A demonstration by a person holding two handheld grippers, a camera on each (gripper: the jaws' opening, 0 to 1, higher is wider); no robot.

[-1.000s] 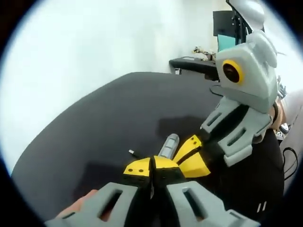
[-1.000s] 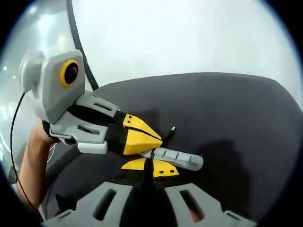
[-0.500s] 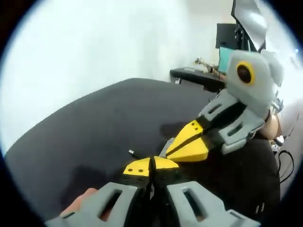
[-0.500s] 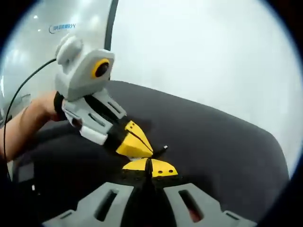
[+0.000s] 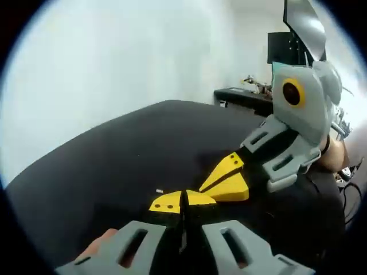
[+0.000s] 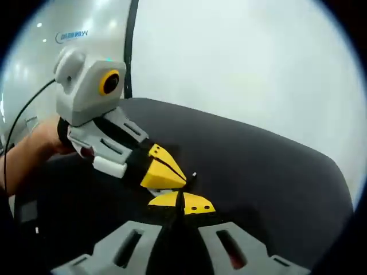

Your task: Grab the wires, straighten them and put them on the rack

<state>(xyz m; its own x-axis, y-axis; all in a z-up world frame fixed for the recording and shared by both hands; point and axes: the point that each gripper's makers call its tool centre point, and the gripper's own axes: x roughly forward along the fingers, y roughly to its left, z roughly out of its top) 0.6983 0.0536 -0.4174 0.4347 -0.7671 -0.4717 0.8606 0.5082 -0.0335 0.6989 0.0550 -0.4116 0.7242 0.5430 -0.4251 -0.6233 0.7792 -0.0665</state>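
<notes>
Black tabletop (image 5: 103, 166) bears both grippers (image 5: 183, 201) (image 6: 182, 202), jaws together, tips nearly touching.

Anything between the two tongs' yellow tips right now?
Nothing to see: left tongs and right tongs nearly meet above the black table in the left gripper view.

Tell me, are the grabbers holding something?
Left gripper seems to pinch the wire near its end, whose tip pokes out. Right gripper is shut; its hold cannot be told.
</notes>
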